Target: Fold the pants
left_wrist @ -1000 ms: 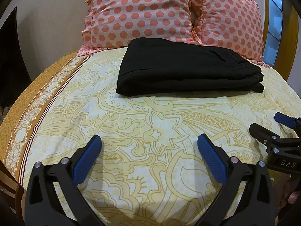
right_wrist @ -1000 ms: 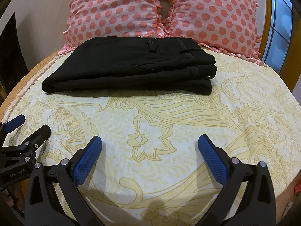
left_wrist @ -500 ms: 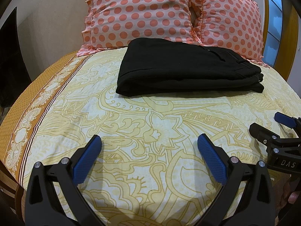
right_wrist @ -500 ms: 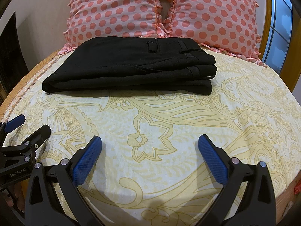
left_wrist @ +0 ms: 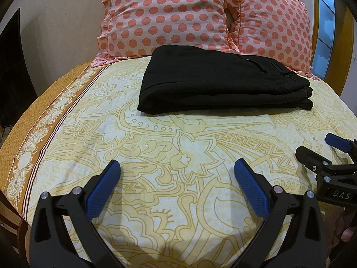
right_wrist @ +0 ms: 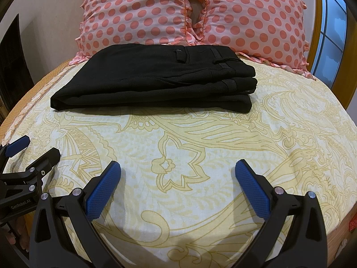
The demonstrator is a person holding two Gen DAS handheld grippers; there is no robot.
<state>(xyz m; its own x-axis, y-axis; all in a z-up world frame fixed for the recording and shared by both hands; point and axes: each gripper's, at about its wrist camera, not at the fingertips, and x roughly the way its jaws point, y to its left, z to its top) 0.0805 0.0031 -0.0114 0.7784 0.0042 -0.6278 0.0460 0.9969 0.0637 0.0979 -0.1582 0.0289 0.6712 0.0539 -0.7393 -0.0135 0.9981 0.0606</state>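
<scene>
Pants (right_wrist: 154,78) lie on the far part of the bed (right_wrist: 200,156), folded into a neat stack before the pillows (right_wrist: 138,11); folding looks complete. Left tool (left_wrist: 177,169) and right tool (right_wrist: 177,169), both spread apart and empty, hover near

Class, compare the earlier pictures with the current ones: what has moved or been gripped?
Nothing visibly changed. The folded pants lie by the pillows, and the left gripper and right gripper stay open and empty over the bedsheet.
</scene>
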